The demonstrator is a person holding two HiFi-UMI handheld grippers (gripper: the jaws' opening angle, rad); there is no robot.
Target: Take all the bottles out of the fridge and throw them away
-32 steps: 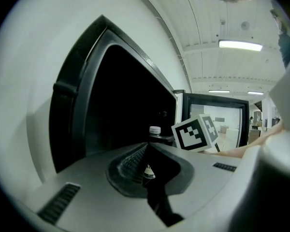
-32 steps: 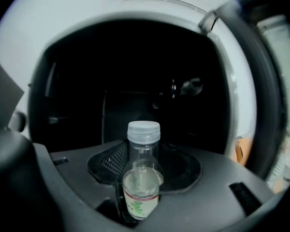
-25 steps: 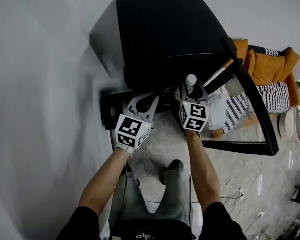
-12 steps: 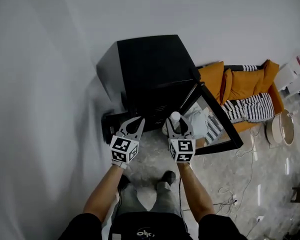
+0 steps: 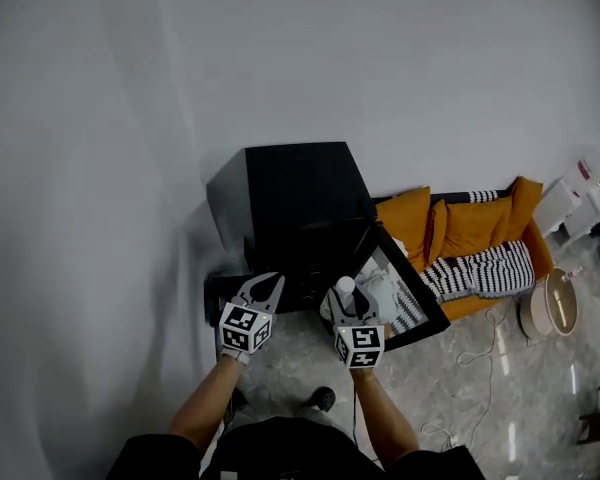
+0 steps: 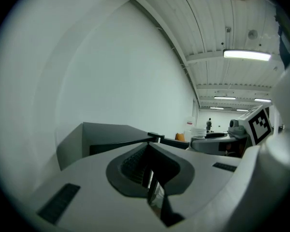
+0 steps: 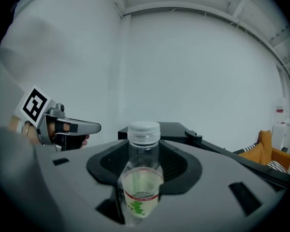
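Bottle (image 7: 143, 178): clear plastic with a white cap (image 7: 144, 131), pale liquid low inside and a red-and-green label (image 7: 141, 201); upright, out of the fridge (image 5: 298, 200), held in the air just before its open front.
Right claw (image 5: 348, 306): clamped on the bottle's body, one pad on each side, neck and cap clear above the jaws; in front of the fridge, beside the inner edge of its door.
Left claw (image 6: 148, 149): jaws together, only a thin slit between the pads, nothing in it; also in front of the fridge, on the side away from the door, about level with the right claw and apart from it.
Fridge: low black box against the wall (image 5: 280, 68); inside too dark to read from the head view.
Fridge door (image 5: 395, 293): swung wide, black frame round a pane, reaching out from the fridge toward the sofa (image 5: 470, 230).
Sofa: orange cushions and a black-and-white striped throw (image 5: 485, 268); along the same wall as the fridge, past the open door.
Round pale object (image 5: 546, 308): on the floor (image 5: 500, 408) beyond the sofa's far end, well apart from the fridge; kind not clear.
Cables (image 5: 480, 353): trailing over the pale marbled floor on the fridge's door side.
Shoe (image 5: 322, 399): dark, on the floor in front of the fridge.
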